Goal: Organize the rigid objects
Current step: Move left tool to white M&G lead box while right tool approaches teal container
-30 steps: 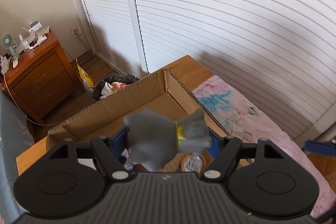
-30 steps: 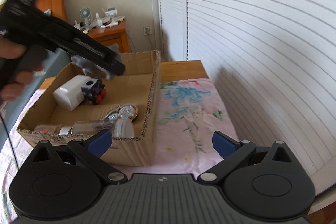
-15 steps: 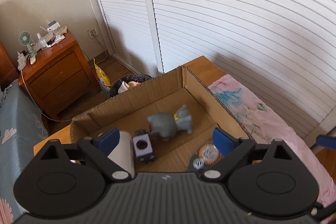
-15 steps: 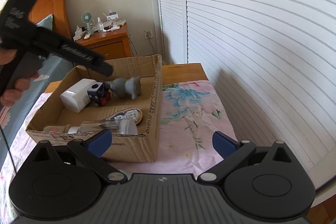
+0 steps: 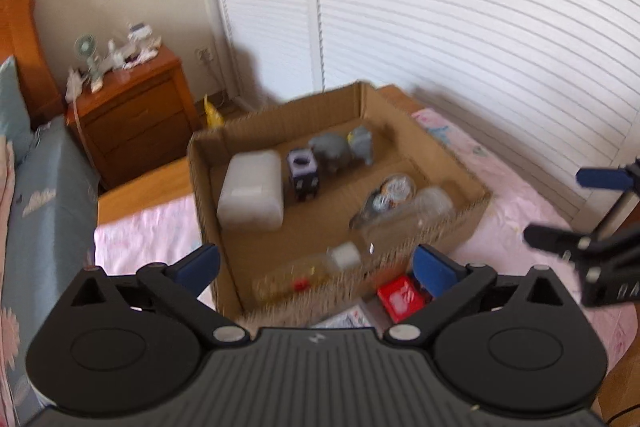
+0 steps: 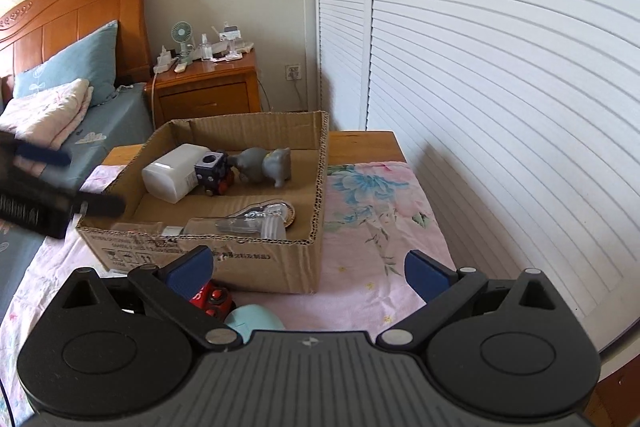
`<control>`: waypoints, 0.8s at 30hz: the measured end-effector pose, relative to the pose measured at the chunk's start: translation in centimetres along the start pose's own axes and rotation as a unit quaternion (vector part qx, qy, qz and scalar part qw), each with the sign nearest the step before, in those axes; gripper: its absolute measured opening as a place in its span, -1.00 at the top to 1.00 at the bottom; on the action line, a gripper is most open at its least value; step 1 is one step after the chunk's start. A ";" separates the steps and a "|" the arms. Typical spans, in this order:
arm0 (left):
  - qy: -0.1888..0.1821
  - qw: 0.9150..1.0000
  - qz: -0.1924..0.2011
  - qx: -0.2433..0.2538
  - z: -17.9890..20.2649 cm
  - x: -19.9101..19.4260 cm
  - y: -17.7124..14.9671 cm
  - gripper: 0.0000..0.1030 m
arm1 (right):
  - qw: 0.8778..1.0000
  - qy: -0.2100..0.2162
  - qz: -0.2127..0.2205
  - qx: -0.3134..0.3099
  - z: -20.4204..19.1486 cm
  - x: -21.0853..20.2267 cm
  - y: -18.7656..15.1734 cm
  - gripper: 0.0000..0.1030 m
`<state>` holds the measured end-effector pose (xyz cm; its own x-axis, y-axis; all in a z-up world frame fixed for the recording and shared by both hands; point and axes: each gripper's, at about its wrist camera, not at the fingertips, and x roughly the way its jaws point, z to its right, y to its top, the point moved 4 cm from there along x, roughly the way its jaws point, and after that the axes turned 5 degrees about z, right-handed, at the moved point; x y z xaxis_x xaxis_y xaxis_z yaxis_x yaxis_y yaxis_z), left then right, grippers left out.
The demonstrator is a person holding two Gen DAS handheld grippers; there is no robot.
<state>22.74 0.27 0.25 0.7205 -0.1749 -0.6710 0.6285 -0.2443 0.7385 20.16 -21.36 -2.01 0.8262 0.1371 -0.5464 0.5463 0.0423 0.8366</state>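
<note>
An open cardboard box (image 5: 440, 155) (image 6: 256, 259) sits on a pink flowered sheet. Inside lie a grey elephant toy (image 5: 340, 151) (image 6: 264, 165), a dark cube toy (image 5: 303, 175) (image 6: 212, 173), a white container (image 5: 250, 191) (image 6: 172, 173) and a clear bottle (image 5: 408, 215) (image 6: 240, 223). My left gripper (image 5: 316, 263) hangs in front of the box's near wall, its jaws opening wide with nothing between them. My right gripper (image 6: 308, 269) is open and empty, near the box's front corner. A red object (image 5: 400, 297) (image 6: 208, 297) lies on the sheet below the box.
A teal rounded object (image 6: 252, 319) lies beside the red one. A wooden nightstand (image 6: 204, 87) with a small fan stands beyond the box. White louvred doors (image 6: 480, 67) run along the right. A bed with a blue pillow (image 6: 72, 63) lies at the left.
The left gripper let go of the grey elephant, which now stands in the box. Its jaws spread and it drew back from the box. The right gripper backed off a little.
</note>
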 end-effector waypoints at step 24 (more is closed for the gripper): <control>0.052 0.997 -0.013 -0.055 2.1 1.7 -10.2 -0.98 | 0.985 0.071 -0.095 -0.126 -1.4 6.8 -8.6 -1.00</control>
<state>16.94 0.50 -8.61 0.7262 -0.0687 -0.6840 0.6719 -0.1396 0.7274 20.86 -19.37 -12.87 0.6748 0.2387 -0.6984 0.6229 0.3233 0.7123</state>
